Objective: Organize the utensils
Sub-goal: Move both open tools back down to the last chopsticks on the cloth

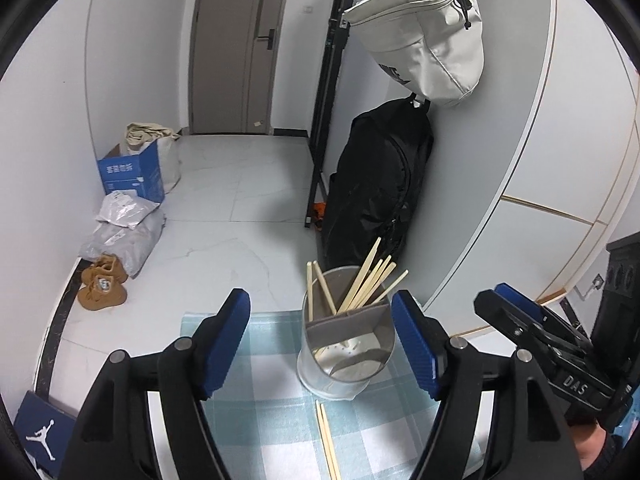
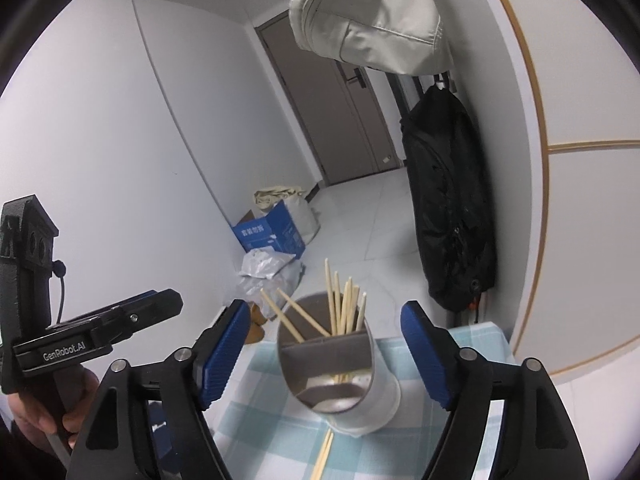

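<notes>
The left gripper (image 1: 322,346) was held above the checked cloth (image 1: 276,412), its blue-padded fingers (image 1: 224,344) spread wide apart and clamped on nothing. The right gripper (image 2: 323,354) was likewise spread apart and empty, its blue pads (image 2: 424,356) standing either side of the holder without touching it.

A metal utensil holder (image 1: 348,376) stood upright on the cloth, toward its far edge, with a grey divider (image 1: 344,322) across its mouth. In the left wrist view the holder sat nearer the right finger than the left. Several wooden chopsticks (image 1: 370,280) stood in the compartment behind the divider, leaning in different directions, most fanned to one side and two leaning the other way. The front compartment showed a perforated bottom; whether it held anything could not be told.

A loose pair of chopsticks (image 1: 328,440) lay flat on the cloth just on the near side of the holder, side by side, their far tips close to the holder's base; contact could not be confirmed.

Beyond the surface's far edge lay a white tiled floor (image 1: 224,208). A blue cardboard box (image 1: 134,176), grey parcel bags (image 1: 124,236) and a pair of tan shoes (image 1: 102,288) sat along the left wall. A black bag (image 1: 380,184) leaned against the right wall, with a pale bag (image 1: 432,36) hanging above it. A closed door (image 1: 236,44) stood at the far end
</notes>
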Available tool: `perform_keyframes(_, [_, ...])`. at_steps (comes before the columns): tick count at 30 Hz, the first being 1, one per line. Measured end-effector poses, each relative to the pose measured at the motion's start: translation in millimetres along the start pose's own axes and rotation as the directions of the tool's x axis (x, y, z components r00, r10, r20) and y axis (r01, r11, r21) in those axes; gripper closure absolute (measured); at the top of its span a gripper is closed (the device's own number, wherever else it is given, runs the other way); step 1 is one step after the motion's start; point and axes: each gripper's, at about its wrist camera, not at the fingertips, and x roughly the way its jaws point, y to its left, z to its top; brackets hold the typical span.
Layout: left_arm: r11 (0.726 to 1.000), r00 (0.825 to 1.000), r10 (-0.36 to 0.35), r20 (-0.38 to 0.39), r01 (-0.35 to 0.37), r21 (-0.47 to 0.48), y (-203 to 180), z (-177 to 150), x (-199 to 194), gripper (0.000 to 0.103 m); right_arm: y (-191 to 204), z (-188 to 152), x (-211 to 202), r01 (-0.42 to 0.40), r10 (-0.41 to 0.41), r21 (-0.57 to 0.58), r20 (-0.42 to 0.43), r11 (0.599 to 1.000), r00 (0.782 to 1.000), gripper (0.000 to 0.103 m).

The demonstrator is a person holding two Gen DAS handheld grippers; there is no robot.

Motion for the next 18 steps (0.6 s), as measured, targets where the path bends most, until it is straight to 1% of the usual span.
perform_keyframes(1, [1.0, 1.0, 0.004, 0.003, -0.004, -0.001, 0, -2, -1, 0.034, 1, -2, -2, 0.001, -0.002, 0.002, 0.003, 1.0, 1.0, 0.02])
perform_keyframes(4, [1.0, 1.0, 0.028, 0.013, -0.028, -0.004, -1, -10, -6, 0.033, 3, -13, -10, 0.004, -0.004, 0.002, 0.005, 1.0, 1.0, 0.017])
perform_keyframes(5, [1.0, 0.999, 0.031, 0.015, -0.031, -0.006, -1, -14, -7, 0.032, 4, -16, -11, 0.005, -0.005, -0.001, 0.005, 1.0, 1.0, 0.017])
perform_keyframes(6, [0.999, 0.999, 0.032, 0.016, -0.032, -0.006, -1, -17, -8, 0.027, 5, -19, -13, 0.007, -0.007, -0.004, 0.004, 1.0, 1.0, 0.015])
perform_keyframes(7, [0.999, 0.999, 0.034, 0.018, -0.034, -0.006, -2, -20, -9, 0.025, 6, -23, -15, 0.01, -0.01, -0.008, 0.003, 1.0, 1.0, 0.013])
perform_keyframes(13, [0.998, 0.997, 0.067, 0.041, -0.067, 0.002, -3, -39, -12, 0.024, 10, -45, -19, 0.023, -0.024, -0.016, -0.014, 1.0, 1.0, 0.011])
perform_keyframes(18, [0.996, 0.996, 0.086, 0.031, -0.085, -0.004, 3, -57, -9, 0.024, 10, -63, -16, 0.026, -0.026, -0.018, -0.034, 1.0, 0.999, 0.011])
